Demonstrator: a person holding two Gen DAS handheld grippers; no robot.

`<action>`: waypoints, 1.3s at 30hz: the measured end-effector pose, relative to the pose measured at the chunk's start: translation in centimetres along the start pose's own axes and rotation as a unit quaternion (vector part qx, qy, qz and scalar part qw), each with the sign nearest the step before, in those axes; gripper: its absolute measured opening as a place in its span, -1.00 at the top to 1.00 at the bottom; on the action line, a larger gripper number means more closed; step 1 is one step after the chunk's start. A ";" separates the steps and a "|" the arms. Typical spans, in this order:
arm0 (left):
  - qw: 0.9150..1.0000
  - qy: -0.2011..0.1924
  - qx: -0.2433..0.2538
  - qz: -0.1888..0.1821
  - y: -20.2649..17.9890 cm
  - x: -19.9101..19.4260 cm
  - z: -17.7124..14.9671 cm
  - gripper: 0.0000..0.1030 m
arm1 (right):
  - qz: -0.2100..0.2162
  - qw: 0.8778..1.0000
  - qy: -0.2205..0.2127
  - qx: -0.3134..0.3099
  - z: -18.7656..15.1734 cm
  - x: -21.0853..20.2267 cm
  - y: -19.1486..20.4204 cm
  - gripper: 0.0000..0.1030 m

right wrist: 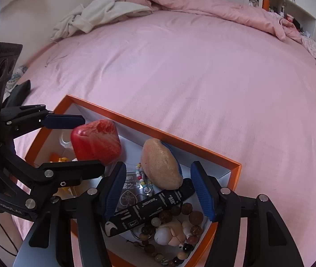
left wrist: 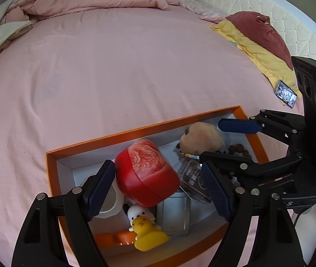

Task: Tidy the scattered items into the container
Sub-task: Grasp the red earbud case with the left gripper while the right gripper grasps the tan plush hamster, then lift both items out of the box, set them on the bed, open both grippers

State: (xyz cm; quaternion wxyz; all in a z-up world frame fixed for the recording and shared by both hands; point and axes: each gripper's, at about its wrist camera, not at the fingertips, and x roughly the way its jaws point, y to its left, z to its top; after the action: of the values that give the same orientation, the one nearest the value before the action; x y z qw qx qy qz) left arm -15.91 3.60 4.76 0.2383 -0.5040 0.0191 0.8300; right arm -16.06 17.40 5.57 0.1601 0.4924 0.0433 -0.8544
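Note:
An orange-rimmed box (left wrist: 144,129) with a white inside sits on the pink bed; it also shows in the right wrist view (right wrist: 180,141). In it lie a red case (left wrist: 146,173), a tan plush (left wrist: 200,138), a yellow duck (left wrist: 145,233), a white tape roll (left wrist: 111,202), a black tube (right wrist: 149,207) and wooden beads (right wrist: 189,213). My left gripper (left wrist: 158,191) hangs open over the red case, empty. My right gripper (right wrist: 158,191) hangs open over the plush (right wrist: 161,164) and tube, empty.
Pink sheet (left wrist: 113,71) stretches beyond the box. A phone (left wrist: 286,95) lies by a yellow cloth (left wrist: 258,53) and a maroon pillow (left wrist: 260,31) at right. A crumpled pink duvet (left wrist: 91,0) lies at the far end.

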 end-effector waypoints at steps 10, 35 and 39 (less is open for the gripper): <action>1.000 0.000 -0.026 -0.005 1.4 0.1 0.0 -0.10 | -0.016 1.000 0.018 -0.005 0.3 0.7 -0.5 0.42; 0.999 0.007 -0.046 -0.022 0.7 -0.7 -0.3 0.00 | 0.008 0.998 -0.041 0.039 -1.2 -2.3 -0.6 0.52; 0.995 -0.045 -0.067 -0.054 2.3 -5.3 -0.9 0.03 | 0.016 0.997 -0.058 0.042 -1.3 -3.6 -0.4 0.52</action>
State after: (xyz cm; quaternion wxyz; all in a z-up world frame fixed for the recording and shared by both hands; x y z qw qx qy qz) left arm -14.15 -0.68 8.28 0.2489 -0.4813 -0.0742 0.8372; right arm -13.43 18.93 7.95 0.1550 0.4492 -0.0102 -0.8799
